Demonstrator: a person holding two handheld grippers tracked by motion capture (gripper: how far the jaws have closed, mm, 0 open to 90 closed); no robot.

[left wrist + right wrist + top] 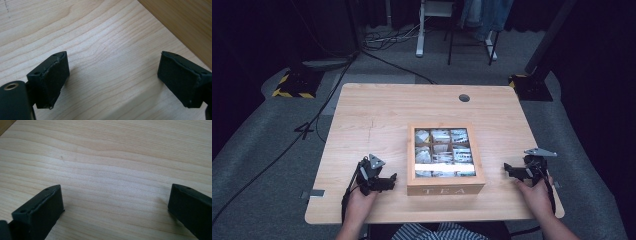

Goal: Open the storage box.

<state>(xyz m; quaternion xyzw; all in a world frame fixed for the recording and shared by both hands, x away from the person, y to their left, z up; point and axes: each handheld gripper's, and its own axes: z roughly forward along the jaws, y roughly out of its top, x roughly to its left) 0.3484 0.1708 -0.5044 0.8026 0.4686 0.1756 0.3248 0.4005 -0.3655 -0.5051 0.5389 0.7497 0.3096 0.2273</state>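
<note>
Striped cloth on the person's lap edges the bottom of the high view, just below the tea box. One box stands there, its lid shut over a window showing nine compartments of tea bags (three rows of three). Left of the box is the left gripper, right of it the right gripper, one in each hand, both low over the worktop.

Seen from the left gripper view, the left gripper is spread wide with nothing between its jaws; the box wall is just beside it.

From the right gripper view, the right gripper is likewise released above bare wood.

Opening the box probably comes next: approach level from both sides, steady one wall, lift the lid's front edge.
</note>
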